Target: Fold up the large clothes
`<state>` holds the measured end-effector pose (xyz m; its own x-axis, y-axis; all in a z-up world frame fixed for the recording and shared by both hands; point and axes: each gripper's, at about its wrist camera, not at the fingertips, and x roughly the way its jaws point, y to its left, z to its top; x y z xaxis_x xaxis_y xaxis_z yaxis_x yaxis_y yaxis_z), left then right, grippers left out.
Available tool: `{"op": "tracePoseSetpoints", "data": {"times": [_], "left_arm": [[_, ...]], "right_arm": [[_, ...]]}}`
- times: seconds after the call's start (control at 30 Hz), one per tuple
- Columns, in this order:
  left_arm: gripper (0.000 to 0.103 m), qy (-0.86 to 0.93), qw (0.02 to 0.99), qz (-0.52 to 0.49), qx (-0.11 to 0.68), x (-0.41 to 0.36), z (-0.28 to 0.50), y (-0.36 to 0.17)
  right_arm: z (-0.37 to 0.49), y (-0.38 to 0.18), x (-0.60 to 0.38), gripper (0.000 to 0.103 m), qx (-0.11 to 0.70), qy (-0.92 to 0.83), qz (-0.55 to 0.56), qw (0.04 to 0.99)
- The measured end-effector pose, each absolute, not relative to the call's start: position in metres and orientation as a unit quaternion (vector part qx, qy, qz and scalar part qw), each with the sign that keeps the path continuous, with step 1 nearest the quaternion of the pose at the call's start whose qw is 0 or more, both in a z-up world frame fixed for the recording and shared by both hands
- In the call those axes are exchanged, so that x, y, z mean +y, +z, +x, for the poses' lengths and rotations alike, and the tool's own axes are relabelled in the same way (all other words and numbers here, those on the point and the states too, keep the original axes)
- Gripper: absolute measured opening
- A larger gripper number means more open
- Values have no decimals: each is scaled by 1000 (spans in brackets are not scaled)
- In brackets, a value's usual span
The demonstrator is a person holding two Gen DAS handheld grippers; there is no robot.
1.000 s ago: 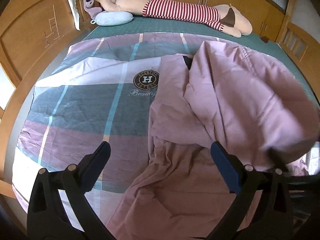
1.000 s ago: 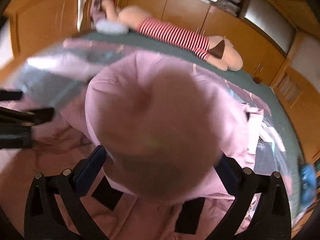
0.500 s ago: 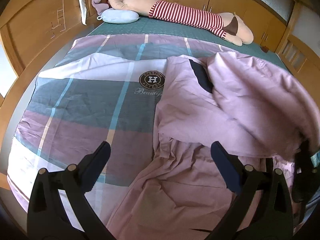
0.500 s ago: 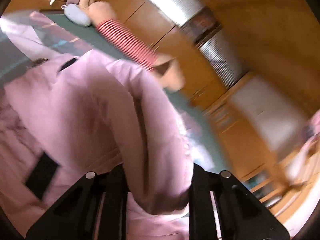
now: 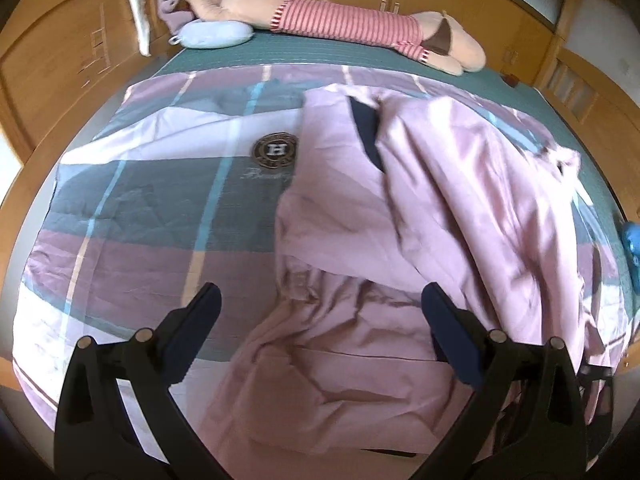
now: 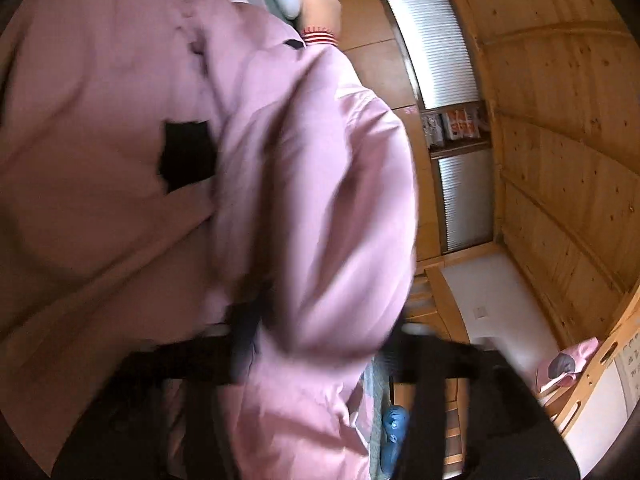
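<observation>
A large pink garment with a dark collar patch lies crumpled on the right half of the bed. My left gripper is open and empty, hovering just above the garment's near part. In the right wrist view my right gripper is shut on a thick fold of the pink garment, which hangs between the blurred fingers. The view is tilted and blurred. The right gripper does not show clearly in the left wrist view.
A plaid quilt with a round H logo covers the bed. A long plush toy in a red striped shirt and a blue pillow lie at the far edge. Wooden wardrobes surround the bed. A blue object lies below.
My right gripper closed on the pink fold and swung it rightward, tilting its view toward the wardrobes. The raised cloth has dropped lower on the right. The left gripper barely moved.
</observation>
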<state>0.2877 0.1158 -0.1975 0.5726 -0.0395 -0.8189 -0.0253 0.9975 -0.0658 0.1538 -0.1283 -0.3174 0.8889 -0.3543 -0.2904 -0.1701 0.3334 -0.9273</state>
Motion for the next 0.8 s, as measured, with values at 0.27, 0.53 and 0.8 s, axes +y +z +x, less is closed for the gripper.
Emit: {"op": "tracePoseSetpoints", "data": {"times": [0.27,0.53,0.8], "left_arm": [[101,-16,879,8,476,83,286,-212],[101,-14,878,24,477,76,285,-216],[101,-11,876,23,482,76,289,-217]], "right_arm": [[108,-240,-166,79,199,-12,-404,893],[188,-147,-224,73,231,-16,-101,967],[272,-261,-195,70,456,52,-51,887]]}}
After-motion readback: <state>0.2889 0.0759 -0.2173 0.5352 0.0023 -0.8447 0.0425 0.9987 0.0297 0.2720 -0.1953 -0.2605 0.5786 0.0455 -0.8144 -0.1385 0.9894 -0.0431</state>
